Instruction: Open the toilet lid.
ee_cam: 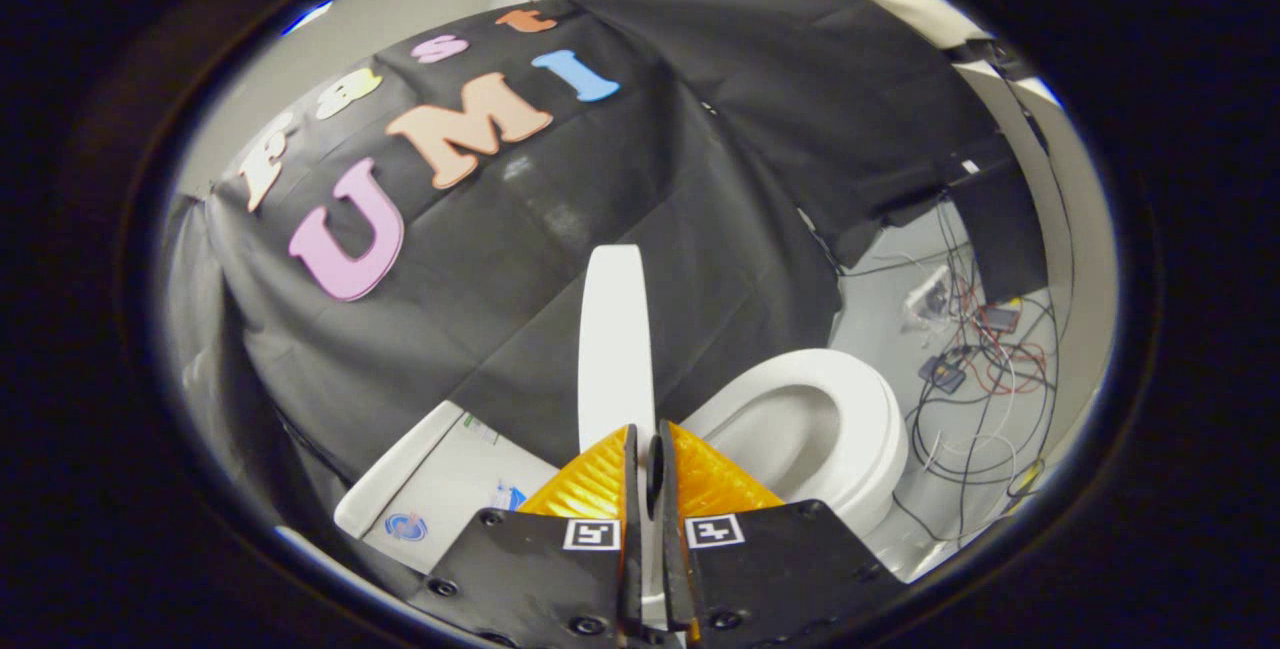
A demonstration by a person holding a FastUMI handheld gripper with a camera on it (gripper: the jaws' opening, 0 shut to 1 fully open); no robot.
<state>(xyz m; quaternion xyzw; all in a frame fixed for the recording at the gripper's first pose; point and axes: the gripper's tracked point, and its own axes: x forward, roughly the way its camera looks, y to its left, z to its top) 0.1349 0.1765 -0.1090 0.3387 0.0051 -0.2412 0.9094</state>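
The lid (612, 339) is seen edge-on, raised upright, rising from between the fingers and standing against the black cloth wall (600, 189). The gripper (648, 459) is closed to a narrow gap, and the lid's near edge is held in that gap, with a finger pressed to each face. To the right of the lid, the seat (870, 409) and the open bowl (790, 429) are exposed, lying just beyond the right finger. To the left of the lid, the tank (440, 489) is seen, with a small round mark and a sticker on its top surface. On the far right, a pale floor (960, 429) is shown, across which loose cables (990, 369) and small electronic parts are scattered near the foot of the wall. The whole view is tilted, so that the lid appears vertical while the bowl lies off to one side.
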